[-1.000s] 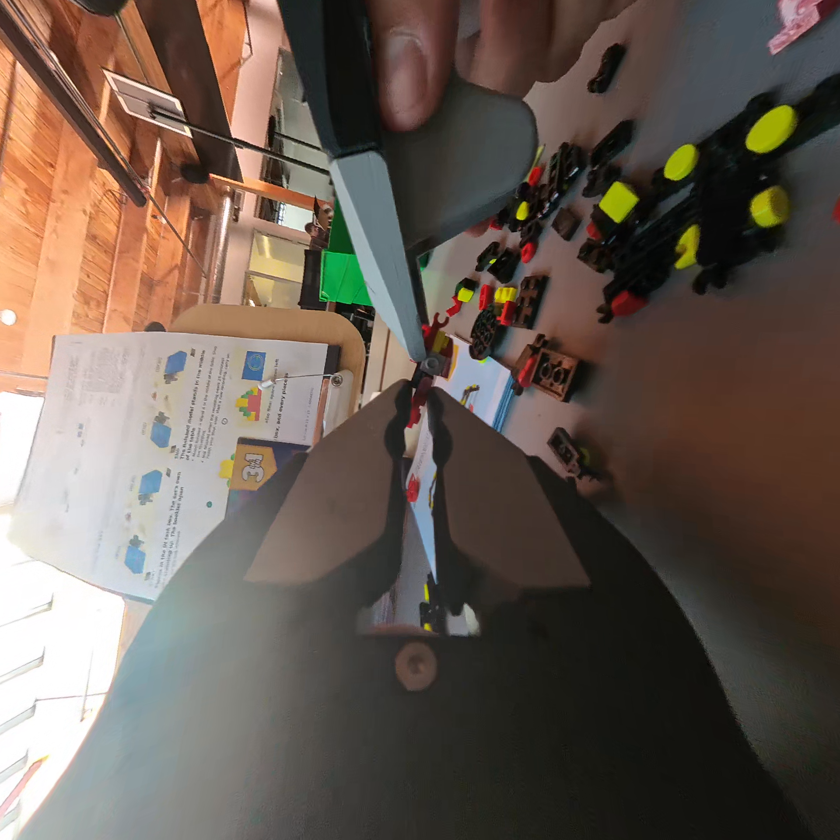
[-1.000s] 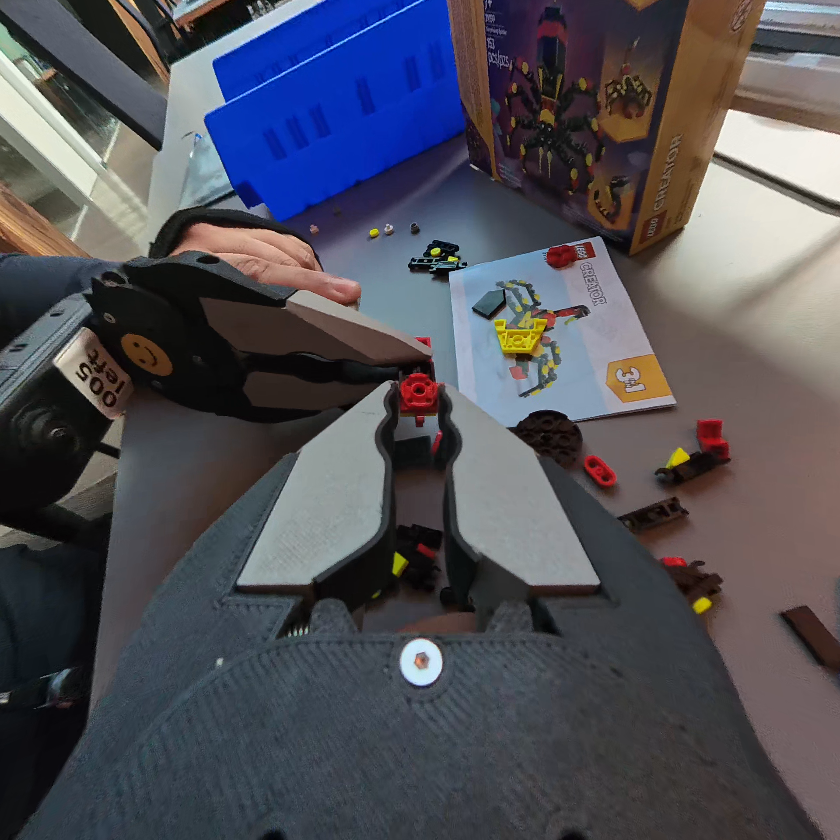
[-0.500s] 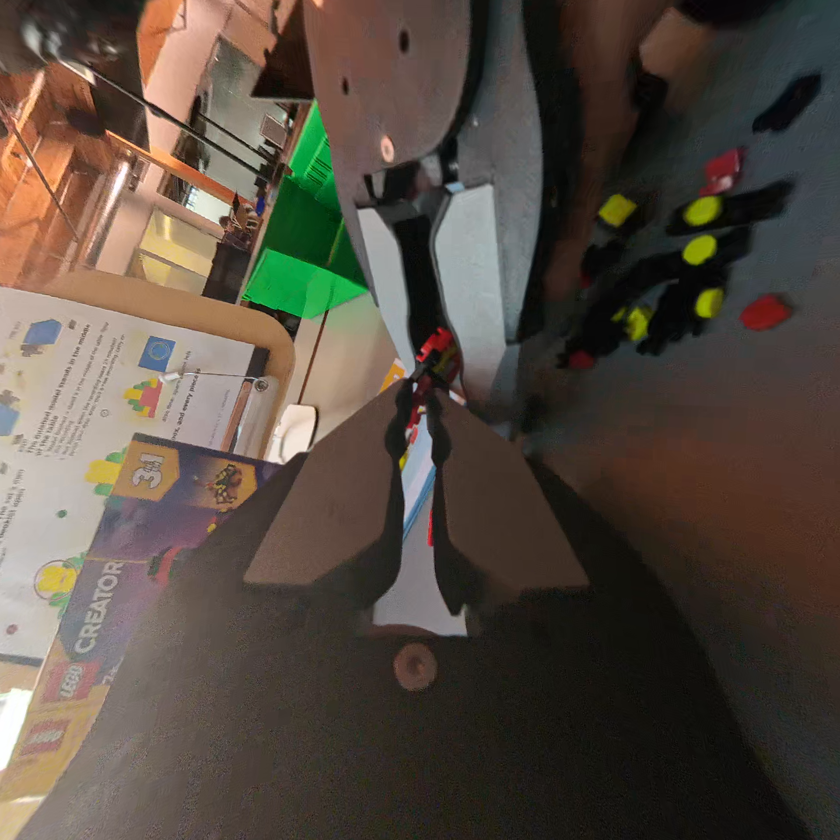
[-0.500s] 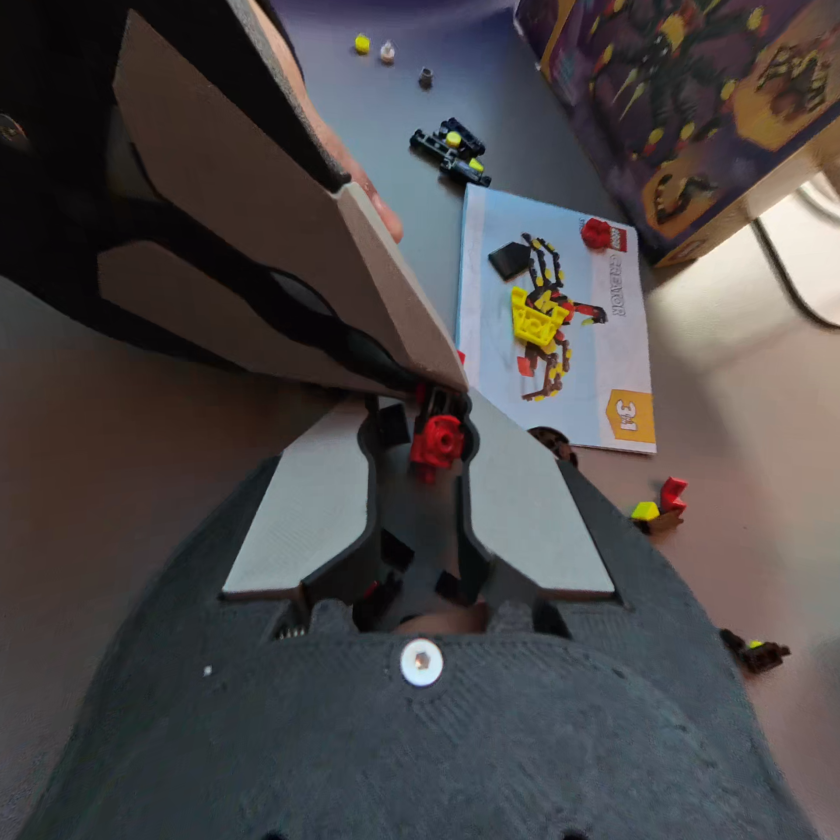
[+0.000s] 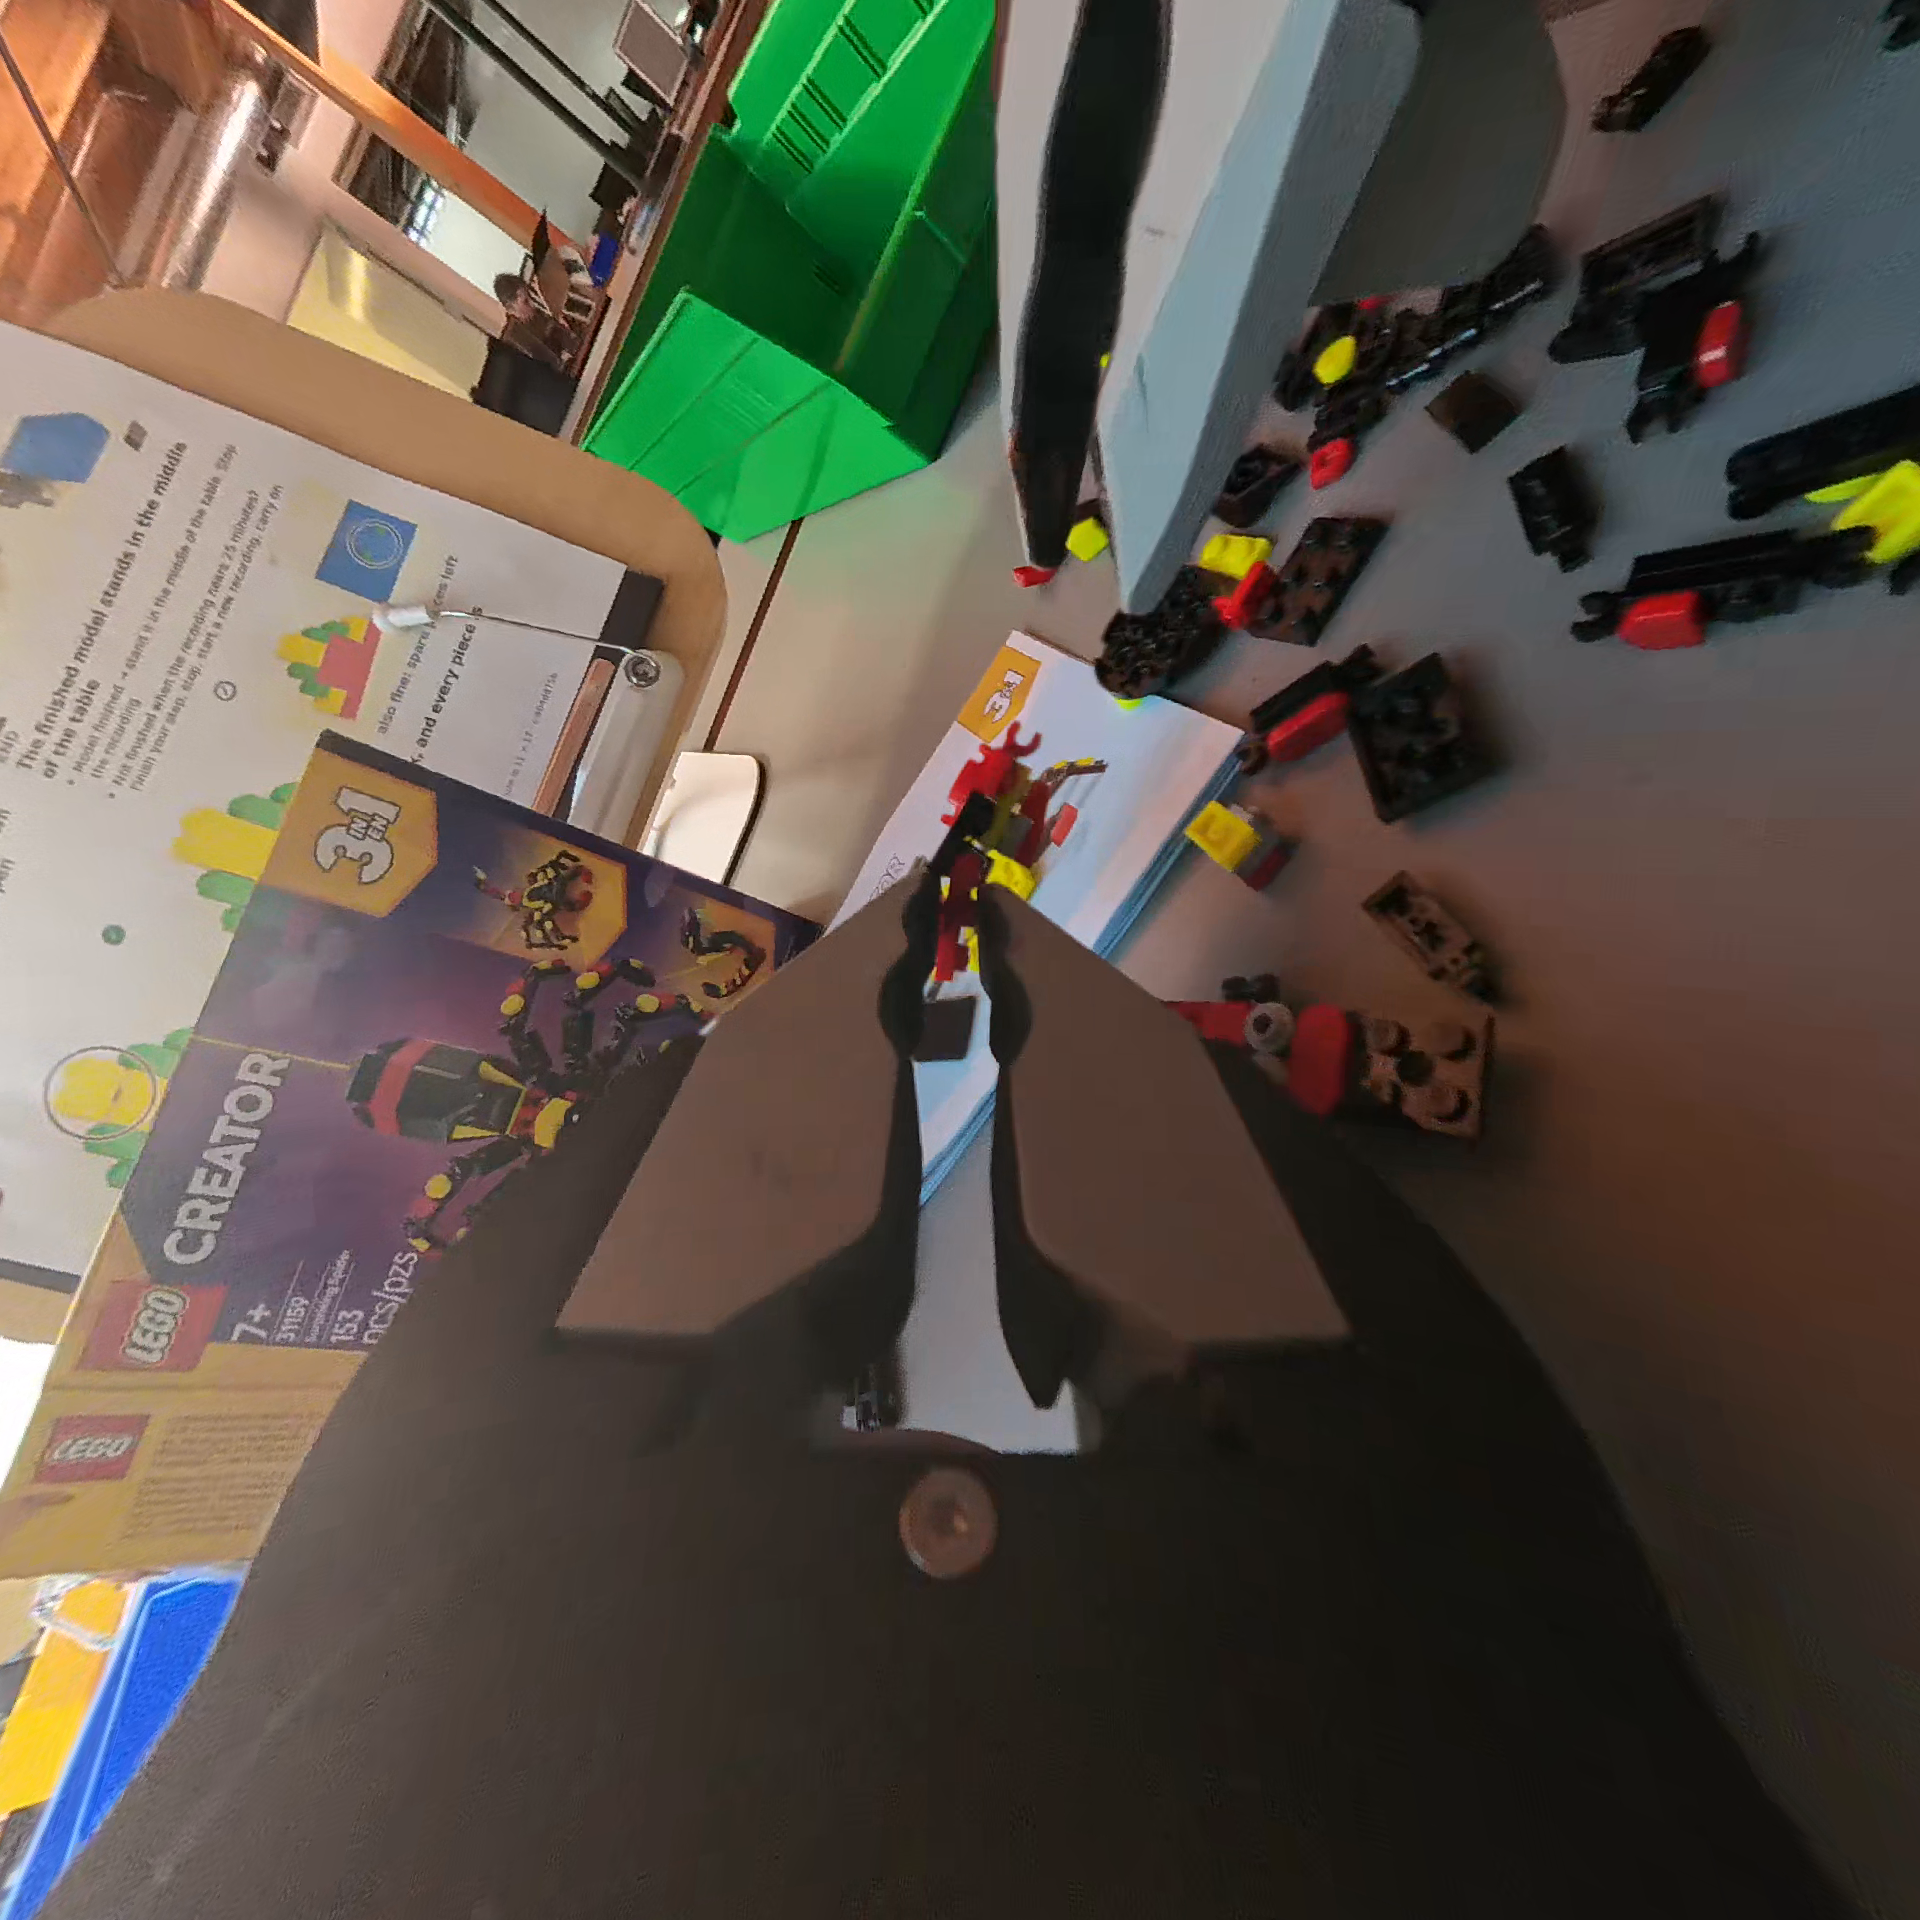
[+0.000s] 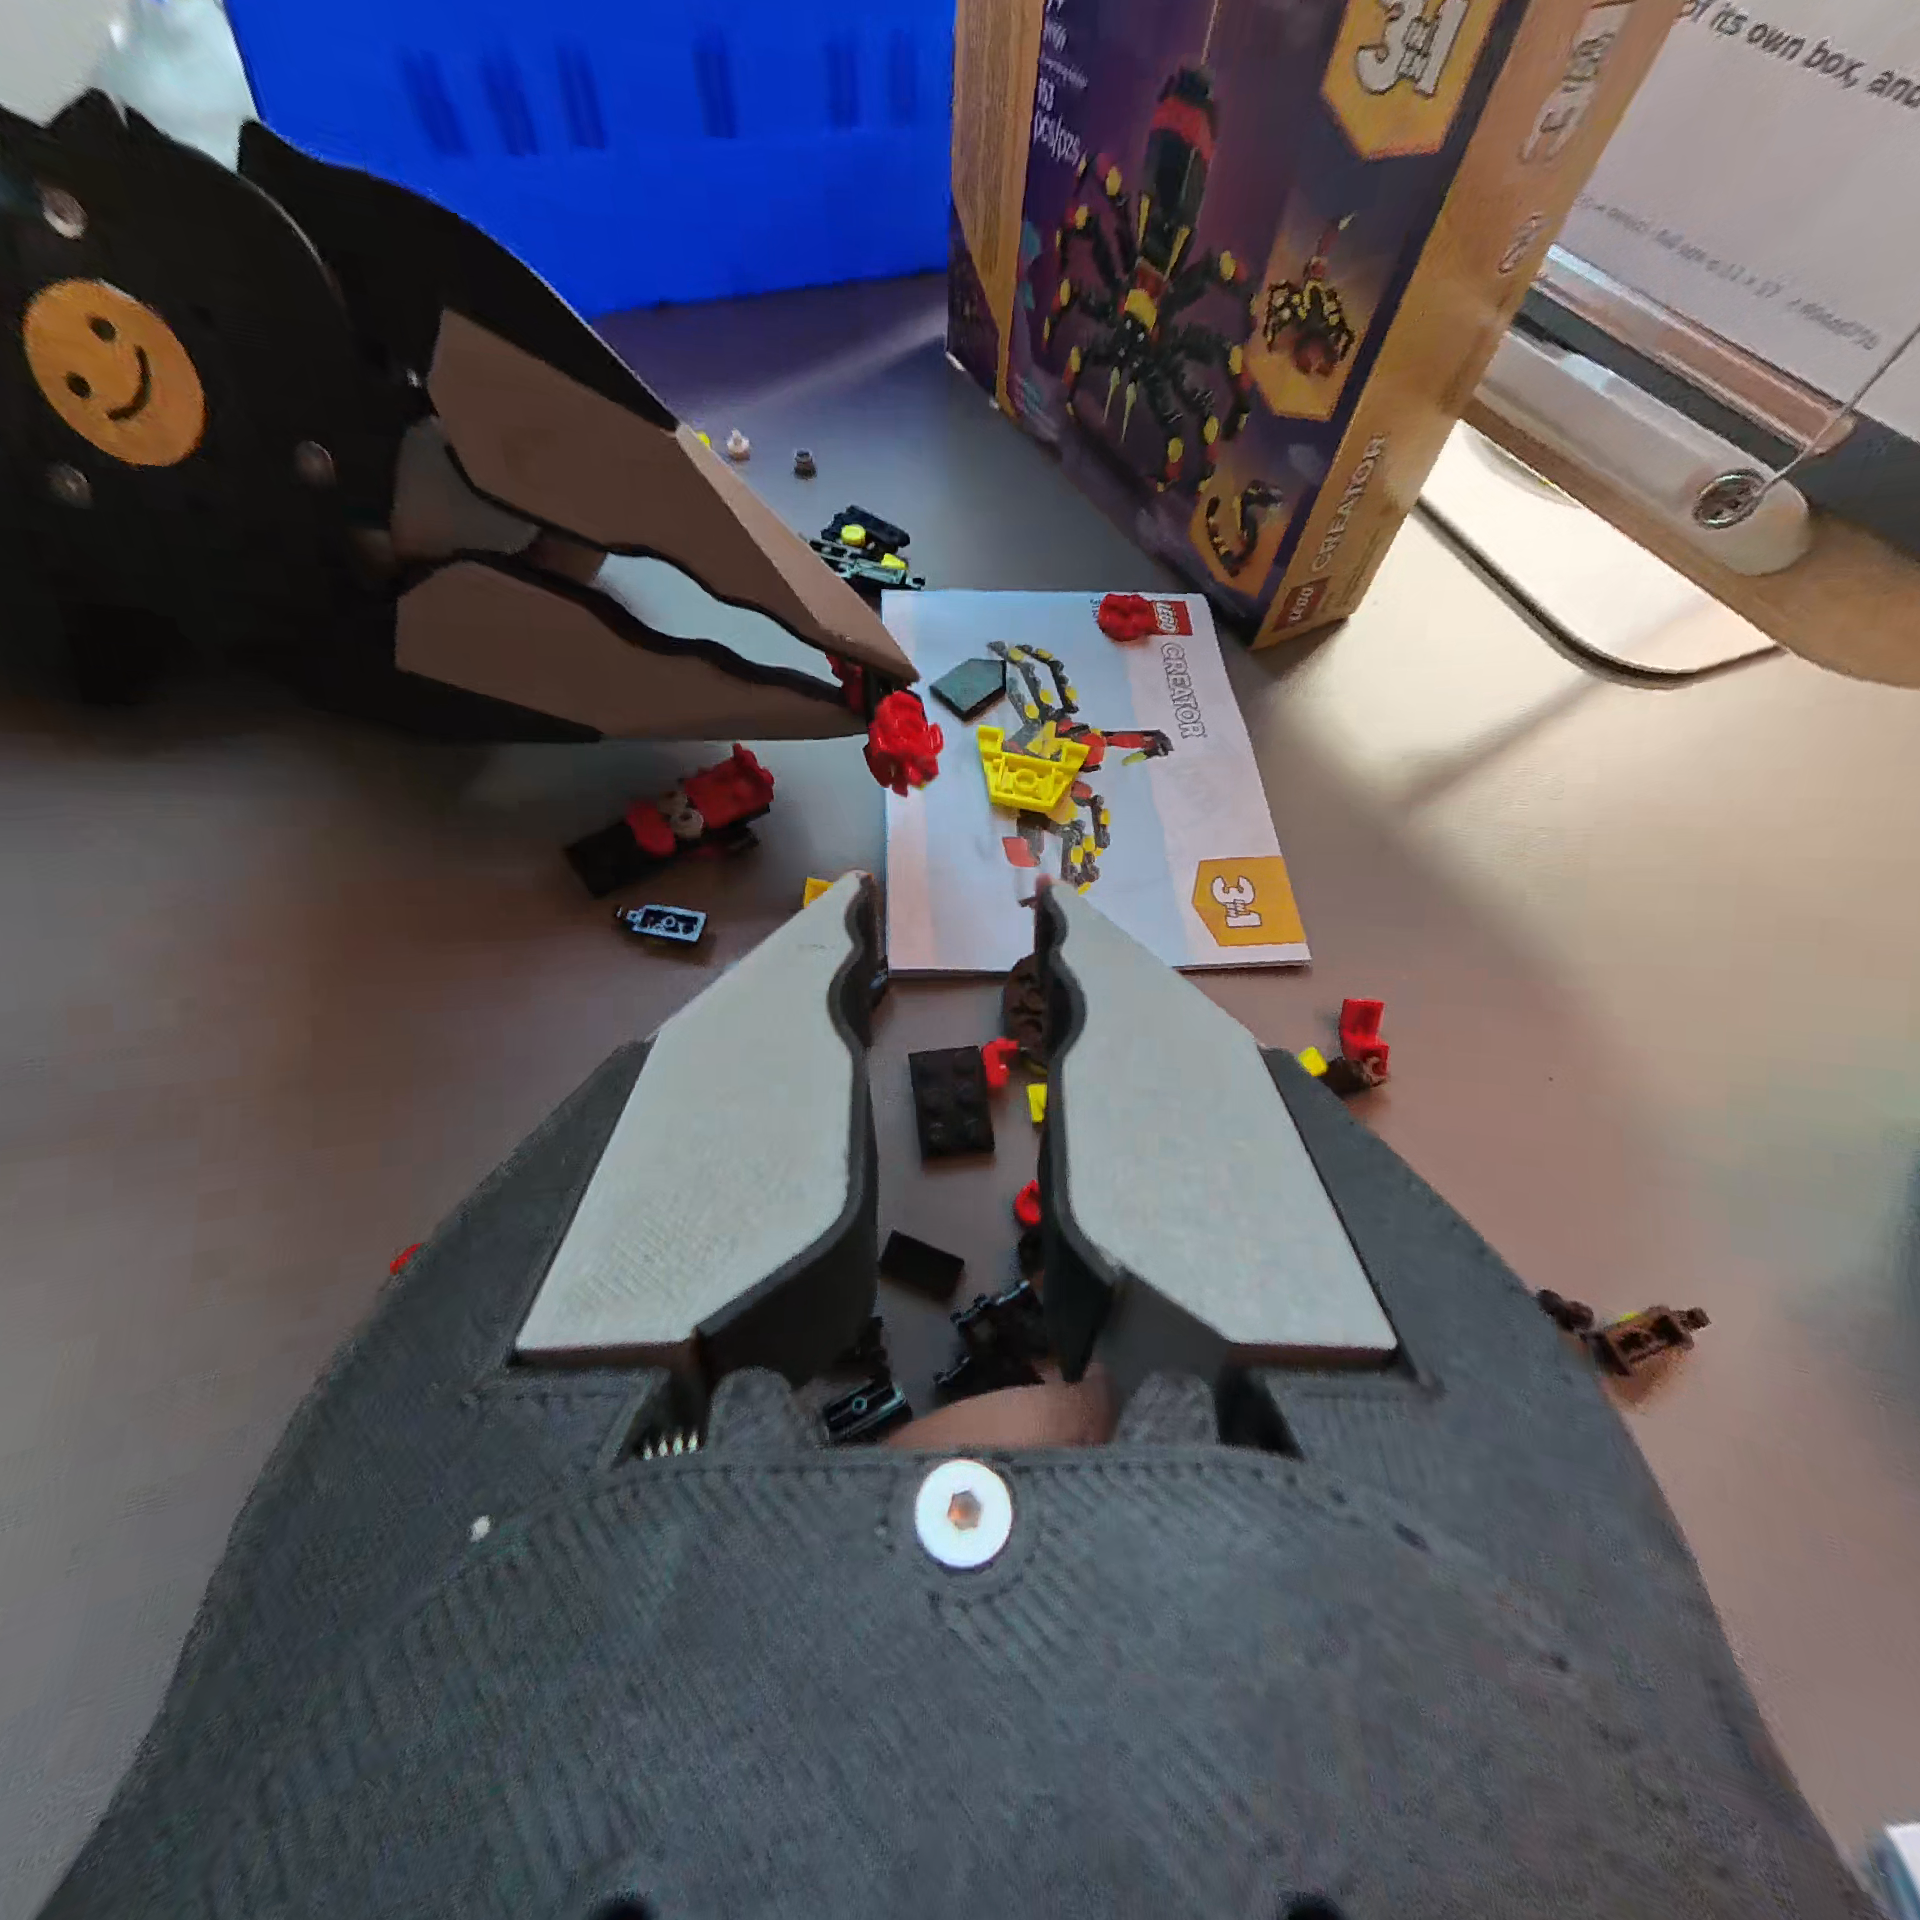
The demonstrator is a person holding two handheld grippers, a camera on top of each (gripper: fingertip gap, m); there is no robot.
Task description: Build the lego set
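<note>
My left gripper (image 5: 956,914) is shut on a small red, black and yellow lego assembly (image 5: 966,883). In the right wrist view the left gripper (image 6: 883,686) comes in from the left, with the assembly's red round piece (image 6: 902,740) sticking out past its tips, above the table. My right gripper (image 6: 954,899) is open and empty, a short way in front of the assembly. It shows in the left wrist view (image 5: 1081,571) with its tips near the table. The instruction booklet (image 6: 1081,790) lies flat just beyond both grippers.
The lego box (image 6: 1195,312) stands behind the booklet, with a blue bin (image 6: 623,135) to its left and a clipboard (image 6: 1766,260) to its right. A black plate (image 6: 951,1101) lies between my right fingers. A red and black assembly (image 6: 686,816) and several loose pieces (image 5: 1423,727) lie around. A green bin (image 5: 810,312) stands farther off. The grippers' ends are close to 6 cm from one another. About 5 cm separates my right fingertips from the black plate (image 6: 951,1101). The left camera catches it too, in the left wrist view (image 5: 1310,576).
My right gripper held the red piece against the left gripper's assembly. It has since opened, let go and pulled back. The left gripper keeps the assembly with the red piece on it.
</note>
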